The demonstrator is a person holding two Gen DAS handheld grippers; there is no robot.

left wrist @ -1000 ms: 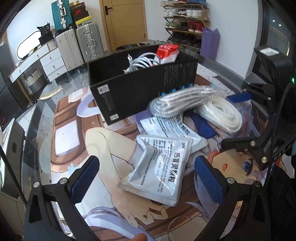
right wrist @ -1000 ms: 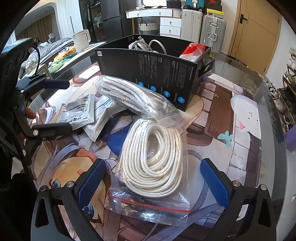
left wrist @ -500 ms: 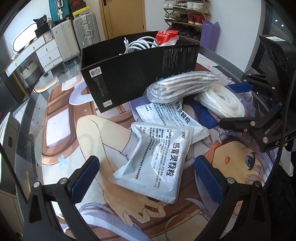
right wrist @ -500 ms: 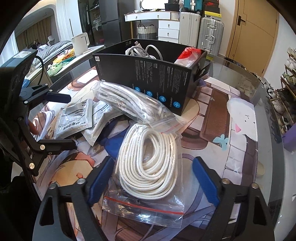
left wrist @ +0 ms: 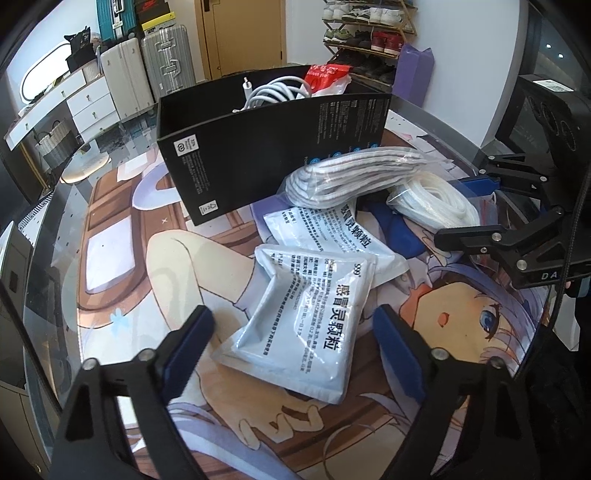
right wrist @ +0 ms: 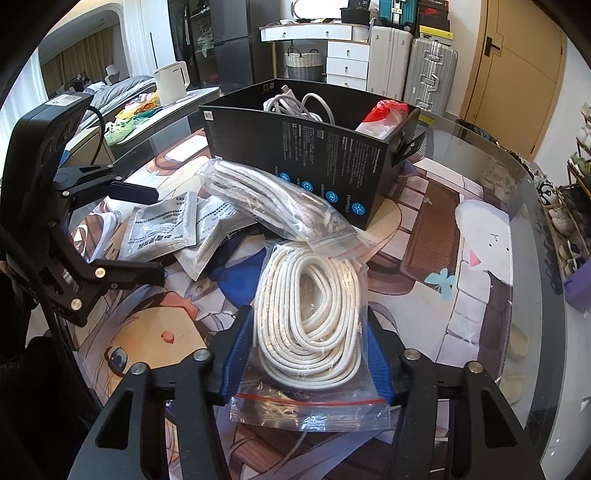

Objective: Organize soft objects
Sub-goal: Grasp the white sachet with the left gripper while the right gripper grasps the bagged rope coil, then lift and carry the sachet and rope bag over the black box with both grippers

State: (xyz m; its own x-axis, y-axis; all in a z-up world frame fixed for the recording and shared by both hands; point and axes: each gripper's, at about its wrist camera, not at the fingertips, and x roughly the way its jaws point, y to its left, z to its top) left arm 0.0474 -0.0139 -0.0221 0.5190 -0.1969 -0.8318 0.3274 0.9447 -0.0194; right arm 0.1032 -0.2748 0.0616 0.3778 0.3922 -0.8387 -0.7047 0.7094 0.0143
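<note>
A zip bag of coiled white rope lies on the printed mat; my right gripper has closed its blue pads on both sides of it. The rope bag also shows in the left wrist view. A second bag of grey-white cord leans against the black box, which holds white cables and a red-white packet. Two silver pouches lie in front of my left gripper, which is open around the nearer pouch.
The glass table edge curves along the right. A white kettle and clothes sit on a side counter at far left. Suitcases, drawers and a shoe rack stand beyond the table.
My right gripper has closed from wide open onto the rope bag. My left gripper has moved closer over the nearer pouch and narrowed somewhat, still open.
</note>
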